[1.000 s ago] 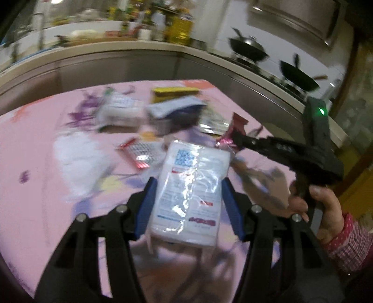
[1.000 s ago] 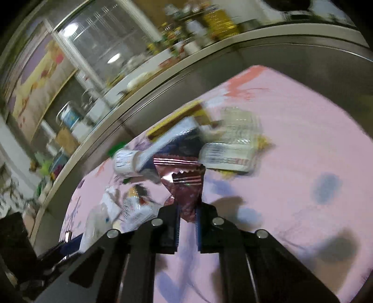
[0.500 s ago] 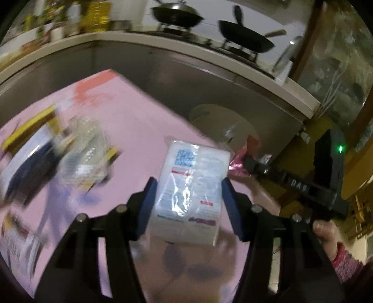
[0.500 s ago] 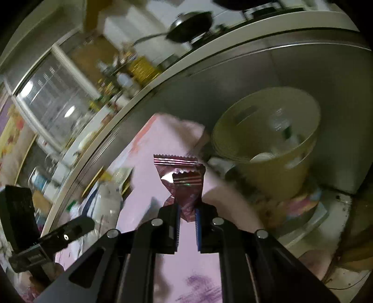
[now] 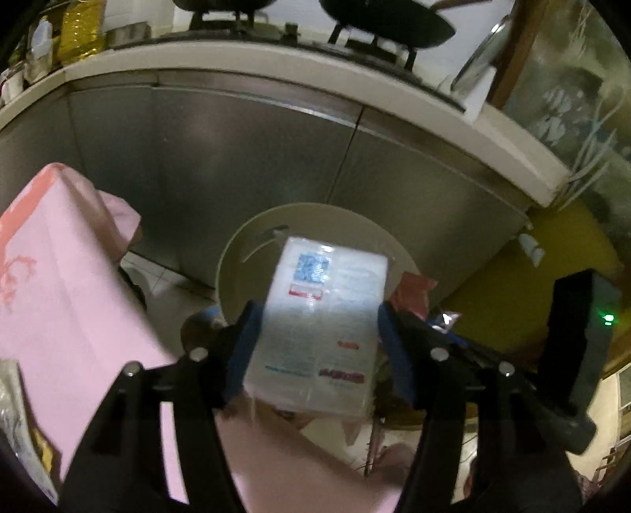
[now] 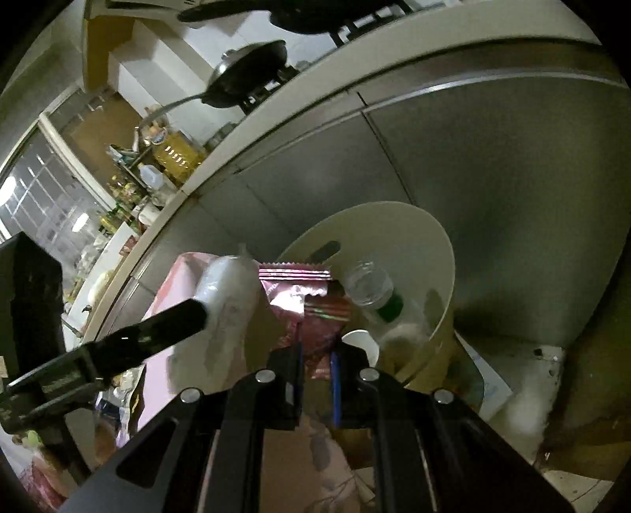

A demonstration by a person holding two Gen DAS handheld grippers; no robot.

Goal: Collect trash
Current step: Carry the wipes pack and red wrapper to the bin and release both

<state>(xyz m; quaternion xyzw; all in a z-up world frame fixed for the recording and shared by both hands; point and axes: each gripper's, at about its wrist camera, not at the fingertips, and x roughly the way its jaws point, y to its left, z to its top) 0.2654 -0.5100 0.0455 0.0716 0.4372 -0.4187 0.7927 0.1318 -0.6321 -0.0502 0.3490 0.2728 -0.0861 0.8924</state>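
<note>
My left gripper is shut on a white plastic-wrapped pack and holds it in the air in front of a round beige trash bin on the floor. My right gripper is shut on a dark red foil wrapper, held just before the bin's opening. The pack and the left gripper's finger show to its left. The wrapper also shows right of the pack. A clear bottle and a white cup lie in the bin.
The pink-clothed table ends at my left, with some trash at its lower left edge. Steel cabinet fronts stand behind the bin under a counter with woks. A yellow surface is to the right.
Both grippers have swung right, off the table and its trash pile, to the bin on the floor. Each holds the same item as before. The bin's contents have come into view.
</note>
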